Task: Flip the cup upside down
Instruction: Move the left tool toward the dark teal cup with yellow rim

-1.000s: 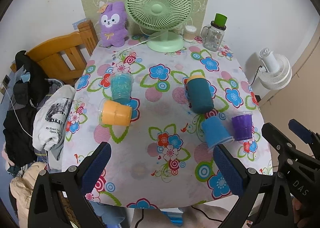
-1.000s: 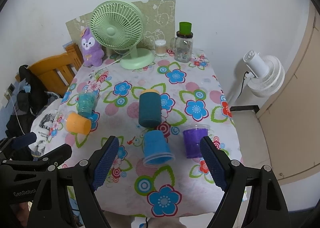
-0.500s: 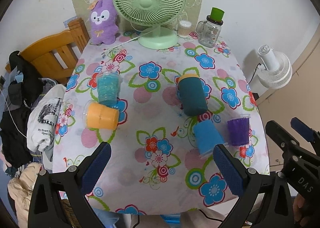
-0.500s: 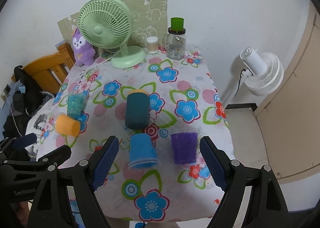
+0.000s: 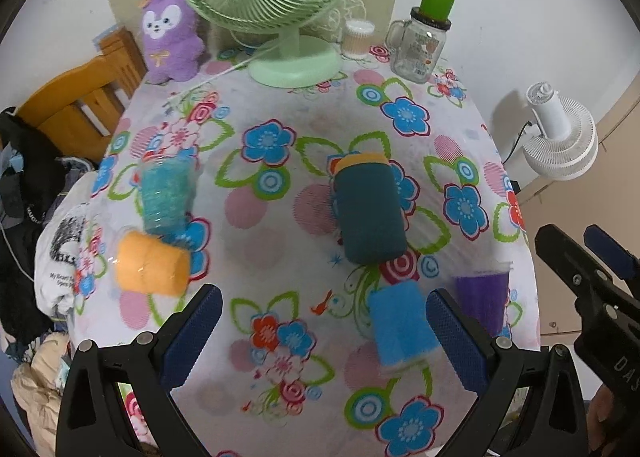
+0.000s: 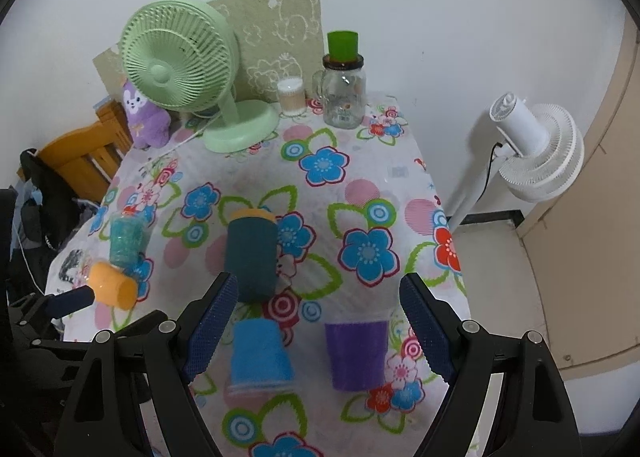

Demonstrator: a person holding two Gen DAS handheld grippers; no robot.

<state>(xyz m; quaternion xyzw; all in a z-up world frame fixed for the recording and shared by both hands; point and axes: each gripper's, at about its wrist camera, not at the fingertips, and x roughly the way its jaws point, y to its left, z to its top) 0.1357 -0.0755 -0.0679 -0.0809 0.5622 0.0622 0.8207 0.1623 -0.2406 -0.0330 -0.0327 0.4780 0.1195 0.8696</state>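
The flowered table (image 6: 384,177) fills both views, green fan (image 6: 176,57) at the far end beside the glass jar (image 6: 344,97), plush toy (image 5: 170,33) in the corner. Mid-table, the tall dark teal cup (image 6: 251,257) lies on its side, long axis running away from the cameras. Over on the left edge, the teal glitter cup (image 5: 166,193) and the orange cup (image 5: 154,269) sit together, the orange one tipped over sideways.

Now the near row: the blue cup (image 6: 260,357) stands mouth-down, apparently already turned. Just beside it the purple cup (image 6: 356,353) stands upright, mouth to the ceiling, long axis vertical. That looks like the one to flip!

The right gripper (image 6: 316,325) hangs above it, jaws spread wide and empty, and the purple cup sits right between its fingers, slightly toward the right one. The left gripper (image 5: 320,337) is equally wide and empty, but the purple cup lies outside its right finger. Right hand is clearly nearer: my call is a straight drop and a squeeze across the cup's sides.
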